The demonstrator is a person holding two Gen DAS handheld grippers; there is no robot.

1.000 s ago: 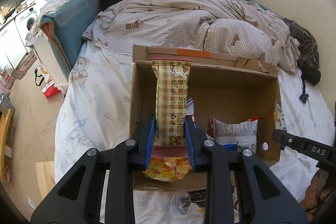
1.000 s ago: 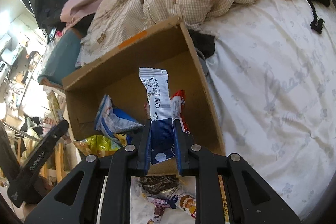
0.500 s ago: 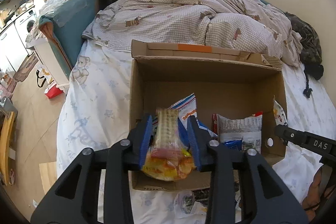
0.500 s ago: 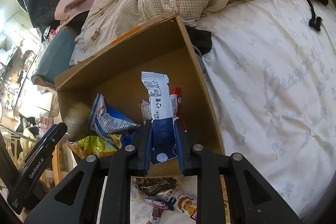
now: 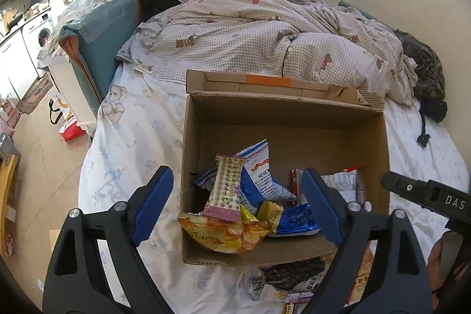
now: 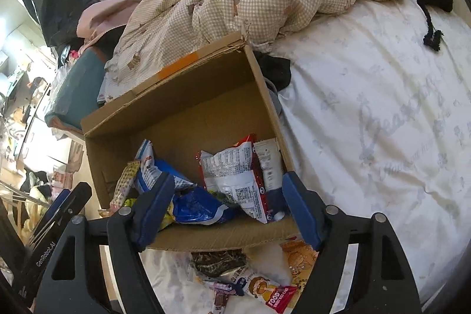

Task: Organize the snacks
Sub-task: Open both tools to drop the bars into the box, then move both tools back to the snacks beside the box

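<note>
Both the left gripper [image 5: 235, 203] and right gripper [image 6: 228, 206] have just been spread, packets released into the cardboard box [image 5: 282, 119] ahead; loose snacks [image 6: 250, 284] beneath must be fetched next.

Loose snack packets [image 5: 282, 284] below the cardboard box [image 5: 265, 252] are cut off by the frame's bottom edge & partly behind the left gripper [image 5: 235, 205] arms. Pkt print too small to read. Box floor mostly buried under packets.

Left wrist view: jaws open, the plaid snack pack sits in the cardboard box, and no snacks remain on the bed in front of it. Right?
Not quite. Snacks still lie on the bed in front of the cardboard box; the left wrist view shows them. The left gripper is open, plaid snack pack in the box.
</note>
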